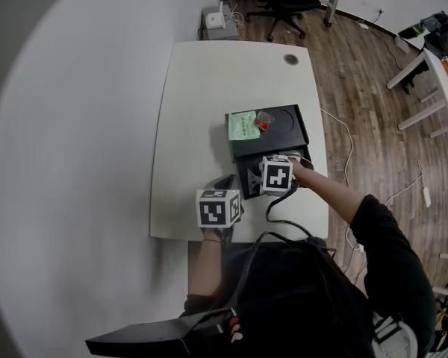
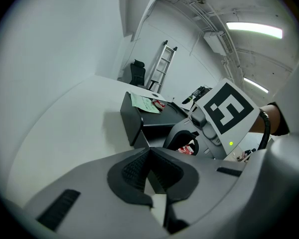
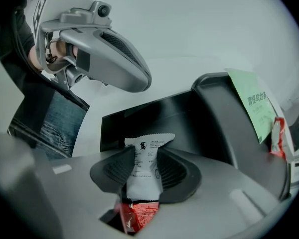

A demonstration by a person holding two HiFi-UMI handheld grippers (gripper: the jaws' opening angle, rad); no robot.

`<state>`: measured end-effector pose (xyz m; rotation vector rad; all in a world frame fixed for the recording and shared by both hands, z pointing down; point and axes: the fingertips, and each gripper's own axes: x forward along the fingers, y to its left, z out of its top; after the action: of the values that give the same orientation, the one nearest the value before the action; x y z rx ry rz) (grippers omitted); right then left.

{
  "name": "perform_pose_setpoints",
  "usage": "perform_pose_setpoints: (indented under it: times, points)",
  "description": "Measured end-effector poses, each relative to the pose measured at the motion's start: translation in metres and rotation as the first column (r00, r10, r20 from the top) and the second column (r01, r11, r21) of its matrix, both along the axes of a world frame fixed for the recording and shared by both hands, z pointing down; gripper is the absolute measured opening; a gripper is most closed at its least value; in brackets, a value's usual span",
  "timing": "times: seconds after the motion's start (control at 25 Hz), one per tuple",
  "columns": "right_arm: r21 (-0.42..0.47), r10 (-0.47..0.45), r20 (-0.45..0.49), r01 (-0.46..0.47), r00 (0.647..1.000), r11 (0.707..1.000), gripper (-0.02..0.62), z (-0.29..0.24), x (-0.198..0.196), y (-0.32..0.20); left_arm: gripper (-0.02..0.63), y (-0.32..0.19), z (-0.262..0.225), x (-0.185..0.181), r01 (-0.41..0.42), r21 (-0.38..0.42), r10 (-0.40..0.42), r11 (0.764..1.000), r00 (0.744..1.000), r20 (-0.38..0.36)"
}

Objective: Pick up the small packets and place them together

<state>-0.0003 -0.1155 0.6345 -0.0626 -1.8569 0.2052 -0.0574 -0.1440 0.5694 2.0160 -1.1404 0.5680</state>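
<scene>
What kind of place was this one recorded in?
Probably an office or workroom: a white desk on a wood floor, a black office chair beyond it, and a ladder by the far wall under ceiling strip lights.

Ceiling tube lights (image 2: 254, 30) glare; soft shadows; fisheye warp, dark corners.

A white desk (image 1: 209, 88) carries a black tray (image 1: 287, 121); a green packet (image 1: 243, 125) and a small red packet (image 1: 263, 121) lie touching on its far part; the right gripper (image 1: 275, 174) hangs over its near part; the left gripper (image 1: 222, 200) sits beside the tray near the desk's front edge.
</scene>
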Motion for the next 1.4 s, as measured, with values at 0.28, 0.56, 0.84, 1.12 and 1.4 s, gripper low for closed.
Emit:
perform_pose_setpoints:
  times: [0.28, 0.56, 0.84, 1.12, 1.4]
  points:
    - [-0.049, 0.074, 0.041, -0.072, 0.996, 0.996, 0.092, -0.006, 0.003, 0.004, -0.002, 0.003, -0.003, 0.009, -0.031, -0.003, 0.031, 1.000, 1.000, 0.001]
    - [-0.042, 0.155, 0.125, -0.151, 0.980, 0.988, 0.084, -0.031, 0.002, -0.009, -0.002, 0.001, -0.003, 0.010, -0.032, 0.000, 0.032, 0.999, 0.999, -0.001]
    - [0.028, 0.188, 0.196, -0.198, 0.962, 0.980, 0.084, -0.079, 0.019, -0.031, -0.002, -0.001, -0.007, 0.018, -0.049, 0.003, 0.049, 0.999, 0.999, -0.006]
    - [0.117, 0.280, 0.242, -0.314, 0.929, 0.942, 0.086, -0.111, 0.053, -0.071, -0.002, 0.000, -0.010, 0.031, -0.082, 0.004, 0.082, 0.997, 0.997, -0.008]
    - [0.155, 0.404, 0.285, -0.458, 0.869, 0.876, 0.086, -0.125, 0.087, -0.123, -0.002, 0.001, -0.007, 0.035, -0.098, -0.010, 0.098, 0.995, 0.995, -0.002]
